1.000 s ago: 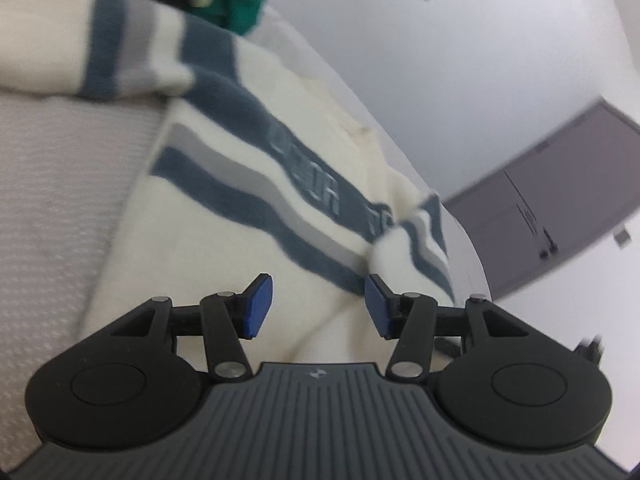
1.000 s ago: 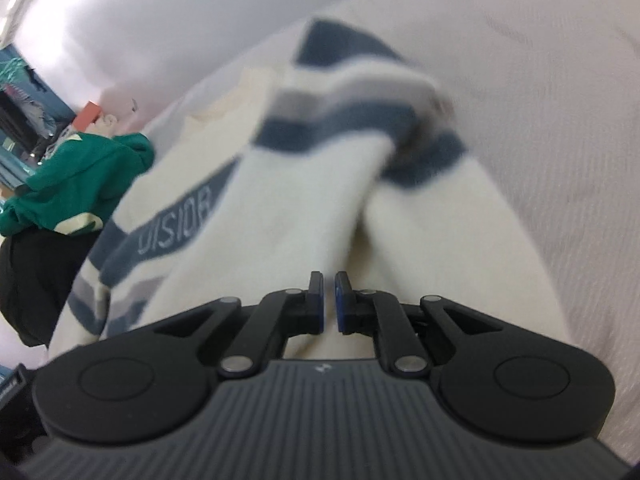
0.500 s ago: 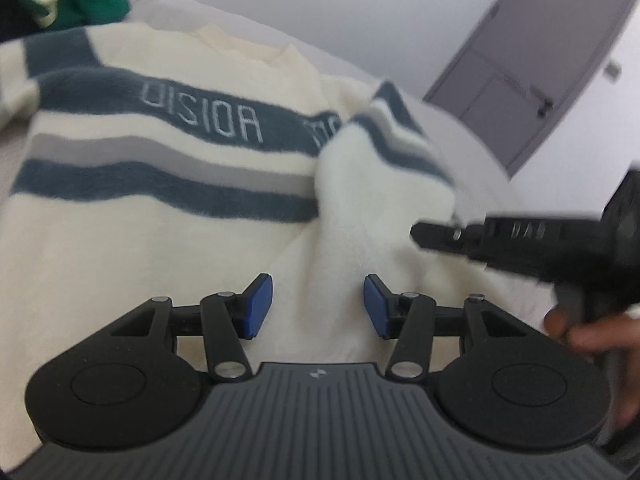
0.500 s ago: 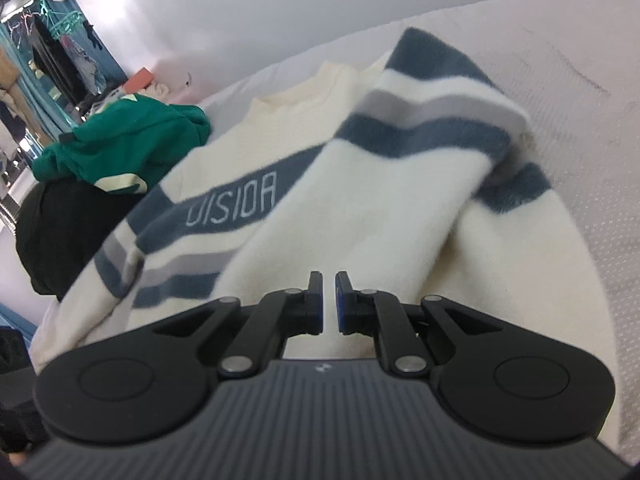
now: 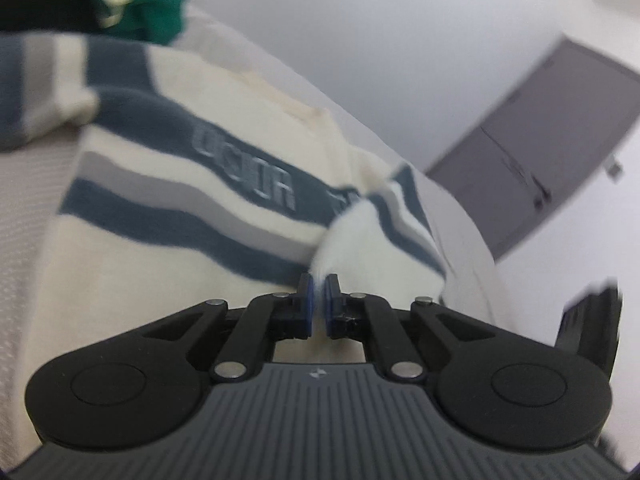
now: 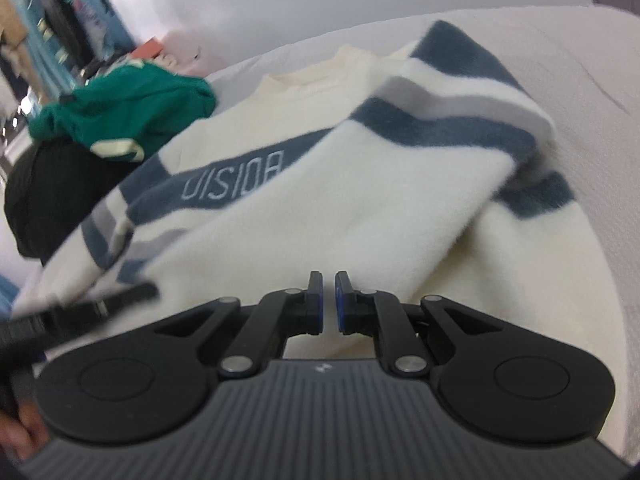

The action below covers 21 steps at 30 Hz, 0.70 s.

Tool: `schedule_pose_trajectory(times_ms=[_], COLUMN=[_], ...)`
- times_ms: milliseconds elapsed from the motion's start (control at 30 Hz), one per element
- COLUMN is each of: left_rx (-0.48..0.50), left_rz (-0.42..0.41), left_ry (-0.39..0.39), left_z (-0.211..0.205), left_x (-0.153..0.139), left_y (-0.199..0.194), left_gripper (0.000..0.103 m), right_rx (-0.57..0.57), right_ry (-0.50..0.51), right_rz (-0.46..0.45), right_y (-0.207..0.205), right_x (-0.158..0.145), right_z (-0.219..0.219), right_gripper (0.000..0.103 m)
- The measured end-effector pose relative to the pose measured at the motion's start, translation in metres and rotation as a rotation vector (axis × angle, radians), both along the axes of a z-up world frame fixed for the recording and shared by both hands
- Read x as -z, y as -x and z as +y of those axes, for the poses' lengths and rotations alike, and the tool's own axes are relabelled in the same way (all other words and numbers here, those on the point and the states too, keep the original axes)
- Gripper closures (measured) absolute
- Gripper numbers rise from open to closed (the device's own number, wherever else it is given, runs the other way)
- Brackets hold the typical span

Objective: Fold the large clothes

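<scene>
Left tongs [image 5: 317, 294] just snapped closed, nearly pad to pad, and it looks like a bit of cream fleece is pinched between them, hard to be sure through the blur. Right tongs [image 6: 324, 292] are clenched with nothing visibly in them, hovering over the sweater [image 6: 360, 200]. It's cream with blue and grey stripes, spread on the bed [image 6: 580, 60], one sleeve [image 6: 452, 120] folded across the chest. A green garment [image 6: 132, 108] is heaped beyond it.

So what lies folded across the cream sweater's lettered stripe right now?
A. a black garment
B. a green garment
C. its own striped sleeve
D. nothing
C: the striped sleeve lies folded over the cream sweater, covering the end of the lettering.
</scene>
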<state>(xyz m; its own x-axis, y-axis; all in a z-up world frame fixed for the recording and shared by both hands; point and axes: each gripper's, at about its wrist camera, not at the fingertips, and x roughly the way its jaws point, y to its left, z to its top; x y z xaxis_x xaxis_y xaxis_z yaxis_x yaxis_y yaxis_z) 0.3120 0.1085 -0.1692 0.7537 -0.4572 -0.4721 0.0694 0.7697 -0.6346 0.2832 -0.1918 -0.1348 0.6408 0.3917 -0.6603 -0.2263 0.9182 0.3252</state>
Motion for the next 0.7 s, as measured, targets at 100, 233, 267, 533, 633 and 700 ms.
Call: schedule_pose_trajectory(times_ms=[100, 233, 267, 533, 633, 700], left_rx=[-0.052, -0.067, -0.068, -0.087, -0.136, -0.185], left_rz=[0.044, 0.105, 0.124, 0.086, 0.061, 0.048], left_ry=[-0.011, -0.112, -0.123, -0.120, -0.109, -0.113], left_z=[0.009, 0.003, 0.003, 0.010, 0.019, 0.029], left_x=[0.006, 0.019, 0.023, 0.011, -0.002, -0.010], left_y=[-0.007, -0.017, -0.019, -0.005, 0.011, 0.021], left_gripper=[0.096, 0.096, 0.096, 0.087, 0.054, 0.049], right_rx=[-0.022, -0.039, -0.038, -0.013, -0.033, -0.045], right_ry=[0.030, 0.072, 0.068, -0.008, -0.027, -0.032], right_rz=[-0.006, 0.010, 0.016, 0.033, 0.024, 0.011], right_y=[-0.003, -0.005, -0.005, -0.003, 0.000, 0.003], right_x=[0.004, 0.019, 0.022, 0.020, 0.014, 0.011], right_z=[0.011, 0.016, 0.016, 0.007, 0.009, 0.012], right_gripper=[0.093, 0.093, 0.093, 0.093, 0.092, 0.061])
